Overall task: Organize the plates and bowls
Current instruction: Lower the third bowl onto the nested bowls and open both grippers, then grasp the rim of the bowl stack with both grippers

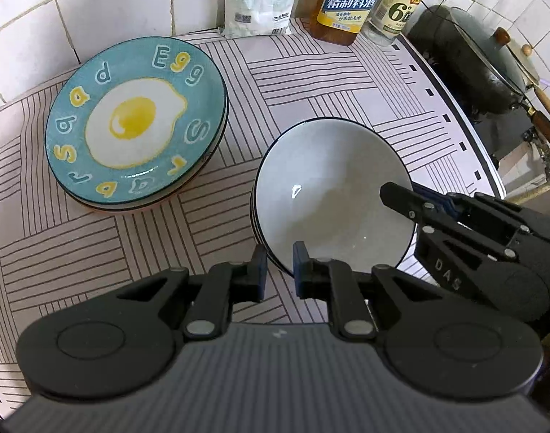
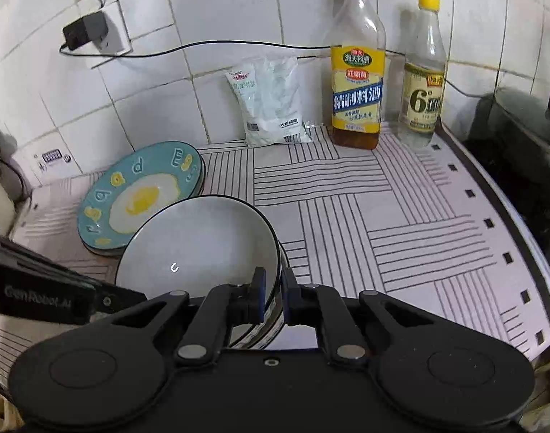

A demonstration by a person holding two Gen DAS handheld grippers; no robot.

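**Desk editor:** Well, the left wrist view?

**Photographer:** Left claw [image 1: 279, 266] straddles the near rim of the white bowl stack [image 1: 332, 195] on the desk [image 1: 311, 83], apparently gripping it. Egg plate [image 1: 136, 126], lettered "Egg", lies left.

**Desk editor:** Right wrist view?

**Photographer:** Right claw [image 2: 273, 294] clamps the stack's right rim; its other arm reads "GenRobot.AI". Yellow-labelled bottle [image 2: 357, 97] reads "精制料酒", clear bottle [image 2: 424, 101] "6°".
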